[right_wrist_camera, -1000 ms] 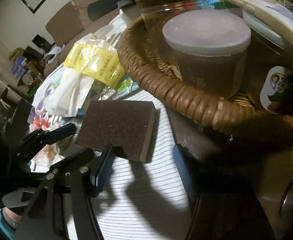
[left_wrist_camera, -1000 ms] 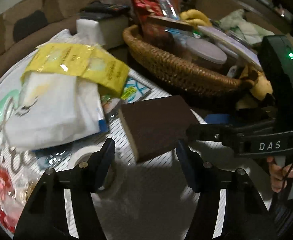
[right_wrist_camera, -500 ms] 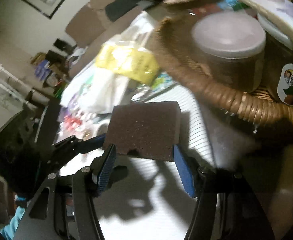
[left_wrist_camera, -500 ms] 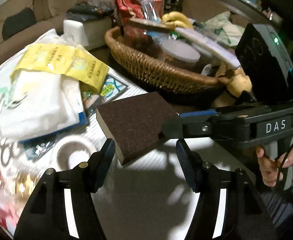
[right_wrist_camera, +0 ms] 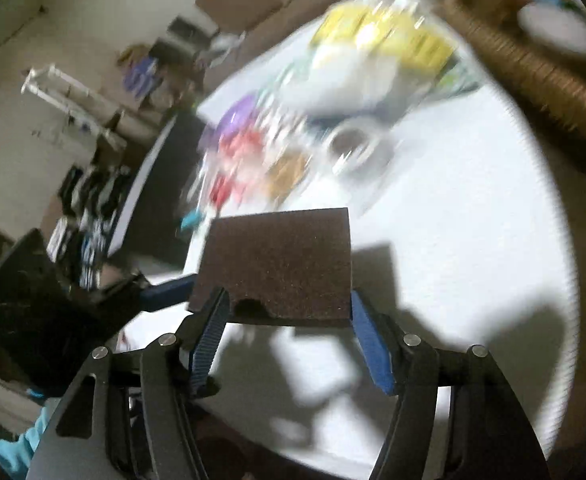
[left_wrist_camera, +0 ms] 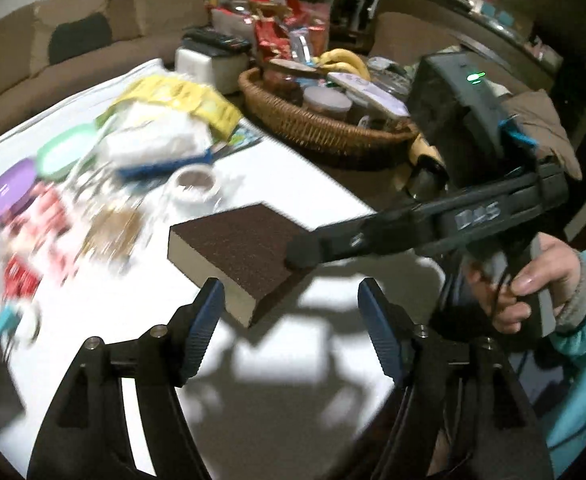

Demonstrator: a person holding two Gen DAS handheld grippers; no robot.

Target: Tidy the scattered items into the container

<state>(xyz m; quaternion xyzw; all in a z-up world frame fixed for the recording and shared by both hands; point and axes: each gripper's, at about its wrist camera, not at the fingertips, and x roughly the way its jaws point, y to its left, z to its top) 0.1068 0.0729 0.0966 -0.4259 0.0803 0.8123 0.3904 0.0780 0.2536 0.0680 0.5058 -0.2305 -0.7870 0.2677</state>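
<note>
A dark brown sanding sponge block with a tan foam side hangs above the white table and throws a shadow on it. My right gripper holds it, one blue pad against each side edge, while its jaws are opening slightly. In the left wrist view one of its fingers reaches the block from the right. My left gripper is just below the block's near corner, jaws opening, pads not pressing on it. The wicker basket stands far back and holds jars and other things.
Blurred clutter covers the table's left: a tape roll, a yellow packet, green and purple lids, red wrappers. Bananas lie behind the basket, a sofa beyond. A hand in a teal sleeve holds the right gripper.
The right gripper's fingers came around the sponge block and lifted it off the table. Both grippers drew back from the basket and rose; the clutter and basket now look farther away.
</note>
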